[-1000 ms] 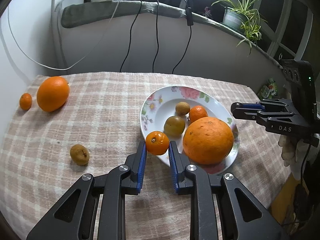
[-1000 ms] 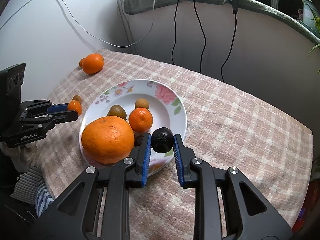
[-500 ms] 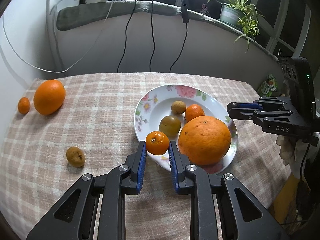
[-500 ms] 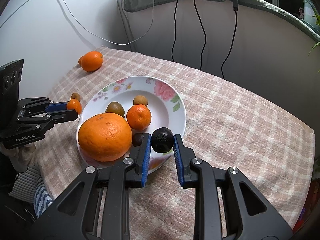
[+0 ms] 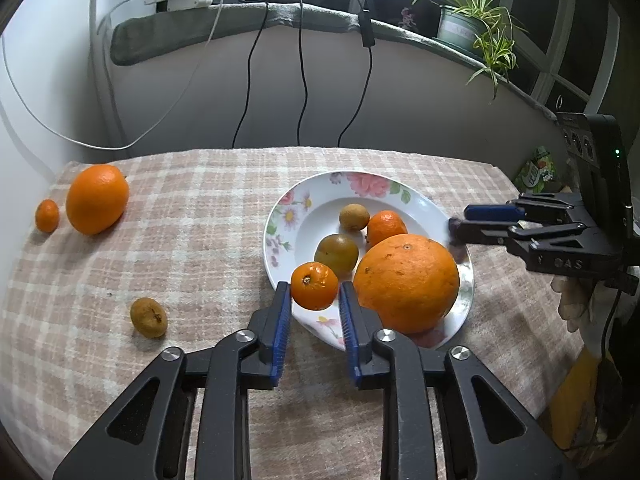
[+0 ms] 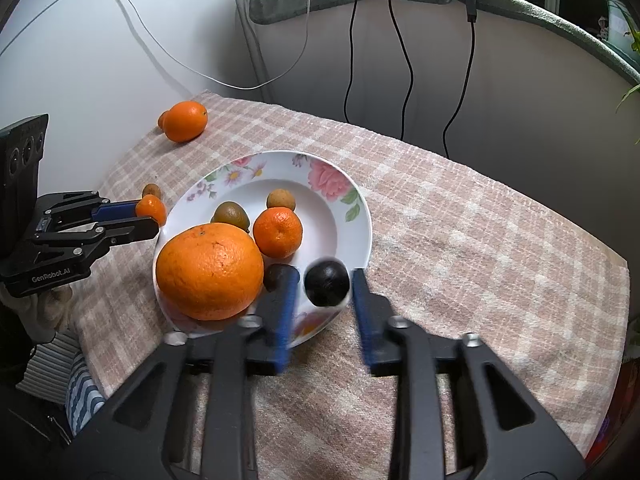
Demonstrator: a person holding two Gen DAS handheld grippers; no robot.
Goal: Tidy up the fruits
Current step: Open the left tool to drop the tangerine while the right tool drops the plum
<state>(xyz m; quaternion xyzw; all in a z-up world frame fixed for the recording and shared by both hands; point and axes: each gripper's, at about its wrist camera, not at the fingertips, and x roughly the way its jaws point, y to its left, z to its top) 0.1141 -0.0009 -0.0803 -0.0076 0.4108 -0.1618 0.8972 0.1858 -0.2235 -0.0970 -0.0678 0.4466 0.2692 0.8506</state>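
My left gripper [image 5: 314, 292] hovers over the near rim of the flowered plate [image 5: 360, 178], its jaws opening. A small tangerine [image 5: 314, 286] sits between the blue pads, which look just clear of it. My right gripper [image 6: 326, 280] is at the plate's [image 6: 280, 156] right rim, blurred, jaws opening. A dark round fruit [image 6: 326, 283] is between them with a gap on both sides. The plate holds a big orange [image 5: 406, 282], a tangerine [image 5: 386, 228], a greenish fruit [image 5: 336, 254] and a small brown fruit [image 5: 354, 217]. Another dark fruit [image 6: 276, 278] is half hidden behind my finger.
On the checked cloth to the left lie an orange [image 5: 97, 199], a tiny tangerine [image 5: 47, 216] and a brown fruit [image 5: 149, 317]. Cables hang down the wall behind. A potted plant [image 5: 460, 28] stands on the ledge. The table's edge runs close on the right.
Both pairs of jaws have widened. The right pads have come off the dark fruit, and the left pads have eased off the tangerine. Neither hand has shifted.
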